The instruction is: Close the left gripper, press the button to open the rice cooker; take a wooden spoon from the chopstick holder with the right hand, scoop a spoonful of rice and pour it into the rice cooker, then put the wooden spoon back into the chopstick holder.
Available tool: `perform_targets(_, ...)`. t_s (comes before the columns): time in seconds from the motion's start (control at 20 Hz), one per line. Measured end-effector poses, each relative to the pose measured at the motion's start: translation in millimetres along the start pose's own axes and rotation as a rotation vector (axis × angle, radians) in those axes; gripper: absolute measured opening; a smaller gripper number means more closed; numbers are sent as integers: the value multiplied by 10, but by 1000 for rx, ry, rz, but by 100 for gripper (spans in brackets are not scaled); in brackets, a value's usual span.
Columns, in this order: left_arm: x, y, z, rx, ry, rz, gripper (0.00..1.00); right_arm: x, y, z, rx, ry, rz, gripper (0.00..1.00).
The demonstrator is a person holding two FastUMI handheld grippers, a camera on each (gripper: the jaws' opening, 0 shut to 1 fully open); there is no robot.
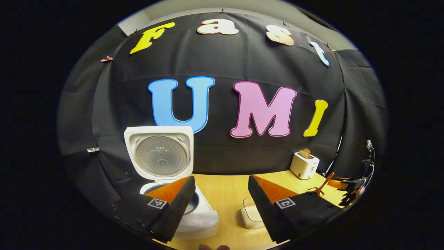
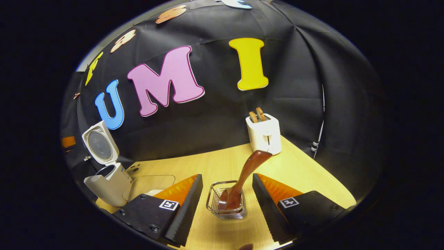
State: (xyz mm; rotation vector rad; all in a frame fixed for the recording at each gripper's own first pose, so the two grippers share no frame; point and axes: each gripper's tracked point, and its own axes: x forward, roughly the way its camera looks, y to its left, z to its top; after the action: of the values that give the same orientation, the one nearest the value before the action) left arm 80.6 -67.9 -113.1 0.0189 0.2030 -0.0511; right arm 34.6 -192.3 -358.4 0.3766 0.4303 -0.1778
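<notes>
I have the rice cooker (image 1: 180,211) with its lid up, so the button press looks done. My left gripper (image 1: 220,205) hangs spread above the table (image 1: 227,194), between the cooker and the clear rice container (image 1: 251,217), holding nothing. My right gripper (image 2: 227,205) is wide open, its fingers straddling the wire chopstick holder (image 2: 215,201) without touching it, lined up so I can close on the wooden spoon (image 2: 242,177) leaning out of it toward the toaster (image 2: 265,133).
</notes>
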Motion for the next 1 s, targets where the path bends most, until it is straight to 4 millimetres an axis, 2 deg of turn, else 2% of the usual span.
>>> perform_targets(0.25,35,-68,-191,19,44,20,98,354,-144,-263,56,37,16,89)
perform_targets(0.5,57,-95,-305,56,77,29,98,561,-48,-319,90,44,65,89)
perform_targets(0.65,90,-59,-386,48,94,37,98,653,24,-333,88,40,99,85)
perform_targets(0.85,95,3,-461,53,113,50,98,690,-26,-348,92,43,88,72)
perform_targets(0.9,93,2,-465,57,115,50,98,681,-20,-329,92,41,89,55)
perform_targets(0.95,86,-1,-484,61,117,49,98,662,-18,-300,90,32,92,68)
perform_targets(1.0,87,-4,-489,63,117,49,98,646,-6,-269,92,27,100,68)
